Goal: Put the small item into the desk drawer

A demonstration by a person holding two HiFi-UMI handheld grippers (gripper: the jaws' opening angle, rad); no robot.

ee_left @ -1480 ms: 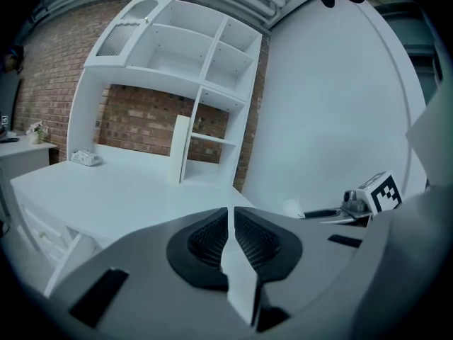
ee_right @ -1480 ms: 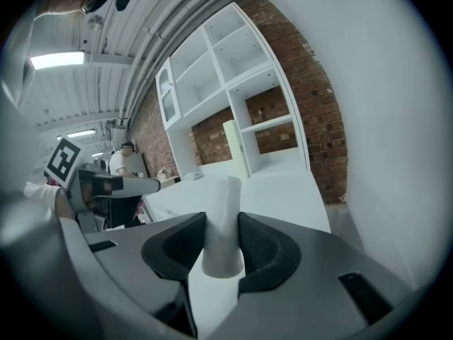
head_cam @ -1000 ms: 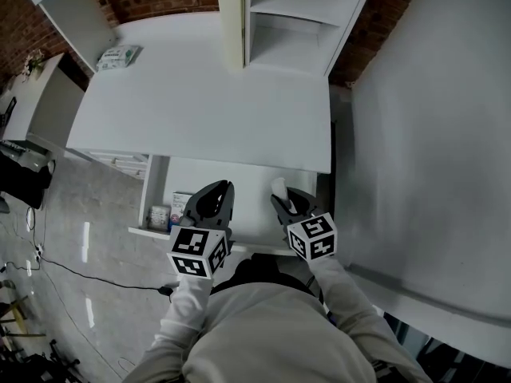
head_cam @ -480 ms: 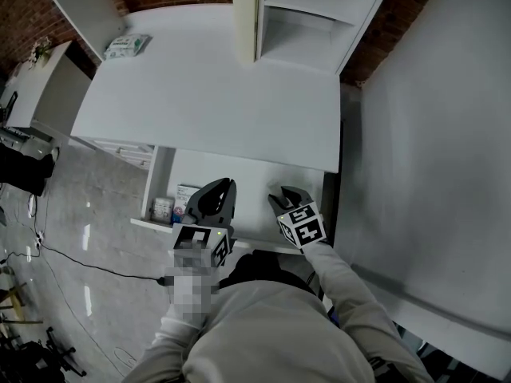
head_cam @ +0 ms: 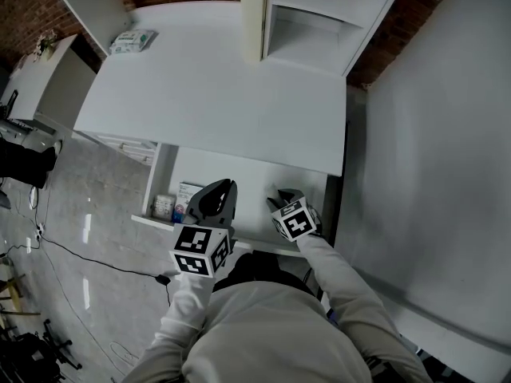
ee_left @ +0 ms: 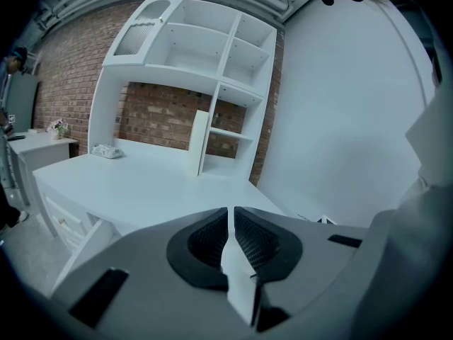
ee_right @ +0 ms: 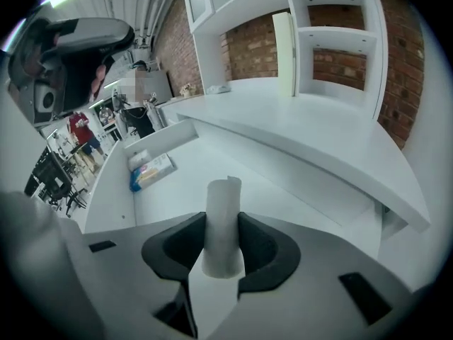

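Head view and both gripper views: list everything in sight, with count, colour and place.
desk: one, white, centre
drawer: one, white, open under the desk's near edge
shelf unit: one, white, at the desk's far edge
packet: one, pale, desk's far left corner
boxes: two, white with blue, drawer's left end
side cabinet: one, white, left of the desk
roll: one, white, between the right claw's jaws
left claw: one, dark grey, shut, empty, over the drawer
right claw: one, dark grey, shut on the roll, over the drawer

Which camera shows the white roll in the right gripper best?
Right gripper view: the roll stands clamped between the jaws. The head view mostly hides it behind the right gripper; the left gripper view misses it.
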